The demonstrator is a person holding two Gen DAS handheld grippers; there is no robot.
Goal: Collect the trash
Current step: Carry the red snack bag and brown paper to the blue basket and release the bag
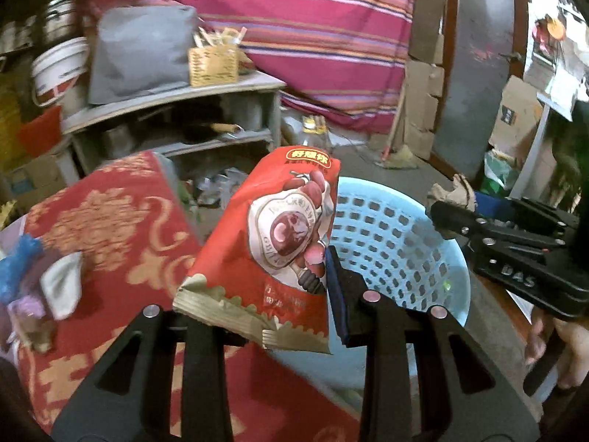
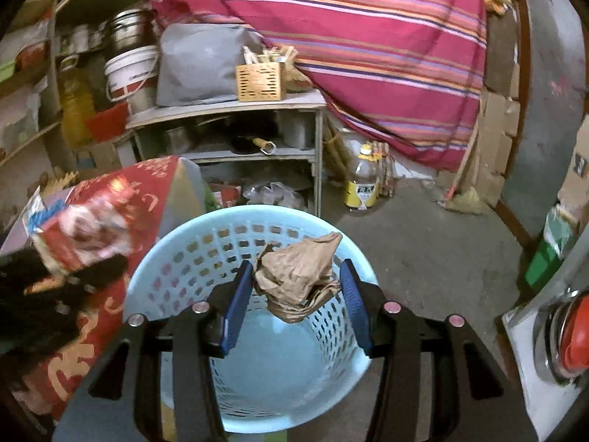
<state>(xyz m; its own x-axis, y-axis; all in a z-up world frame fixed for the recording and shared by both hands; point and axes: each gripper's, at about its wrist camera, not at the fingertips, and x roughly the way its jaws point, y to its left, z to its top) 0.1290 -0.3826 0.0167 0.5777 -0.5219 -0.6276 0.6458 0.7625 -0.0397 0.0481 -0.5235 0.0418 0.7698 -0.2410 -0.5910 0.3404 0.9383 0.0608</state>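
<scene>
In the left wrist view my left gripper [image 1: 283,287] is shut on a red snack packet [image 1: 272,243], held upright; the packet hides the left finger. It hangs at the near left edge of a light blue plastic basket [image 1: 397,243] standing on the floor. In the right wrist view my right gripper [image 2: 297,304] is shut on a crumpled brown paper [image 2: 298,276], pressed between its blue pads [image 2: 239,302] right above the basket's [image 2: 176,258] open mouth. Each gripper shows in the other's view: the right gripper [image 1: 447,217] with the brown paper [image 1: 454,191], and the blurred red packet [image 2: 81,235].
A table with a red and gold cloth [image 1: 110,221] stands left of the basket, with blue and purple wrappers [image 1: 22,269] on it. Behind are a grey shelf [image 2: 228,110], a white bucket [image 2: 129,70], a striped cloth [image 2: 368,37] and an oil bottle [image 2: 362,184]. A person's hand [image 1: 567,346] holds the right gripper.
</scene>
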